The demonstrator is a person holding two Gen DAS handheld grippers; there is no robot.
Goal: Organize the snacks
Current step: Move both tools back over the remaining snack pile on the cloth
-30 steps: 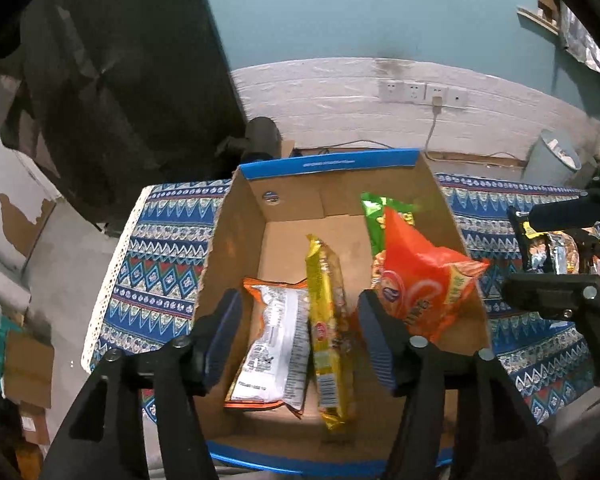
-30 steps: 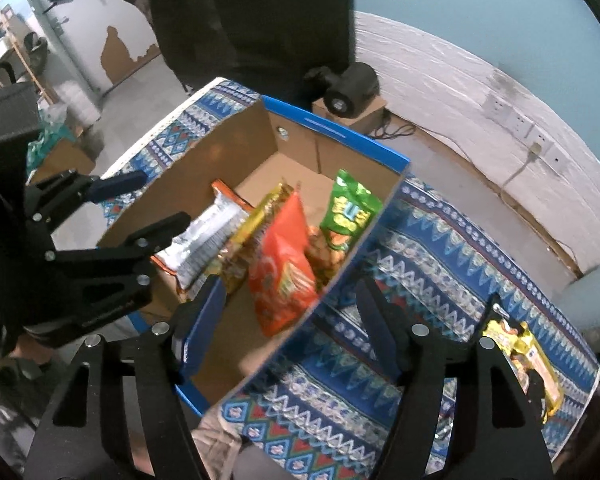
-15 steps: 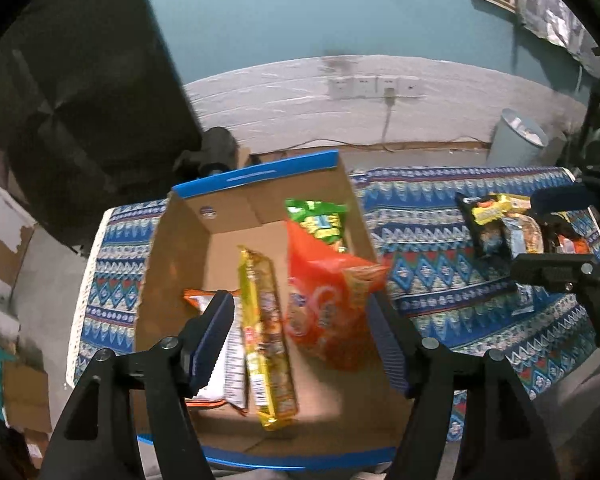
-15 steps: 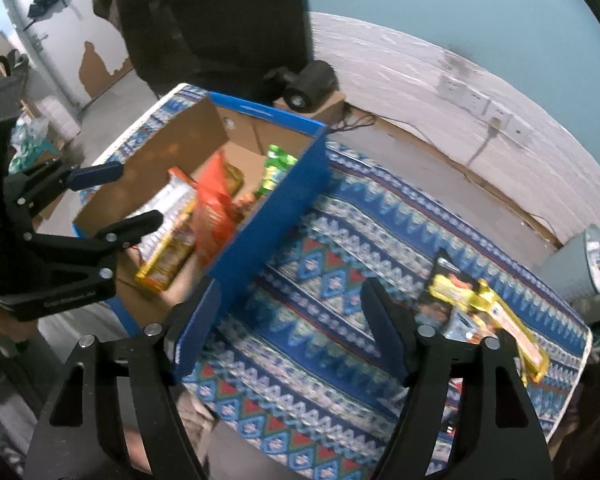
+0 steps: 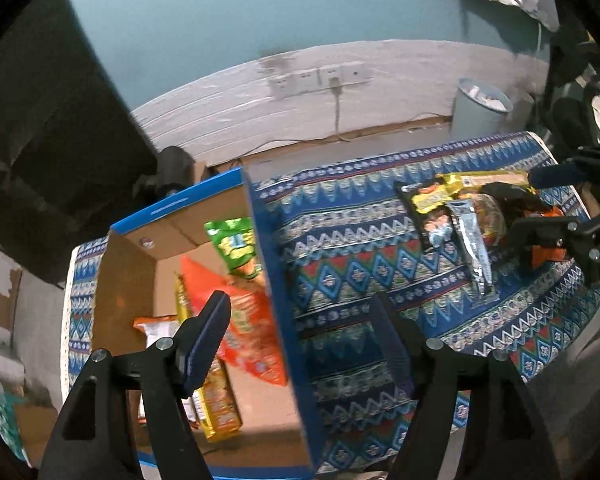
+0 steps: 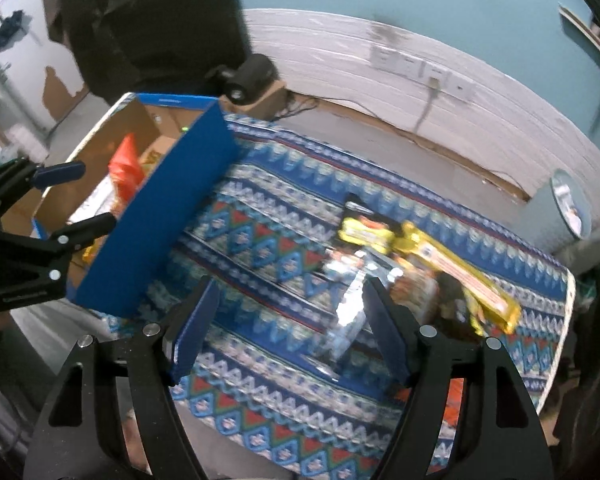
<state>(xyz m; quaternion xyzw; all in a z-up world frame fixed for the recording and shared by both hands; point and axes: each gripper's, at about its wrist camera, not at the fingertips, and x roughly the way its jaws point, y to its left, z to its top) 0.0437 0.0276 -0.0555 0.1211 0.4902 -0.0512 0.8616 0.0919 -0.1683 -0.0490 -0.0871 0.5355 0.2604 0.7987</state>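
Observation:
A cardboard box [image 5: 268,264] with blue outer walls stands at the left end of a patterned cloth [image 5: 340,264]. Inside lie a green bag [image 5: 236,244], an orange bag [image 5: 252,328], a yellow bar [image 5: 216,400] and a white packet [image 5: 156,332]. My left gripper [image 5: 300,340] hovers over the box's right wall, its jaws opening and empty. Loose snacks are piled at the right: a long yellow pack [image 6: 460,272], a silver packet [image 6: 348,308] and a black and yellow bag [image 6: 364,232]. My right gripper [image 6: 290,332] is open and empty above the cloth [image 6: 260,240], just left of the pile.
A grey bin [image 6: 572,204] stands on the floor beyond the table's right end. A black device [image 6: 248,76] sits on a small carton behind the box [image 6: 152,216]. Dark cloth hangs at the back left. Bare cloth lies between box and pile.
Both grippers have swung right, away from the box's inside toward the cloth and the snack pile. The left jaws stand wider than before.

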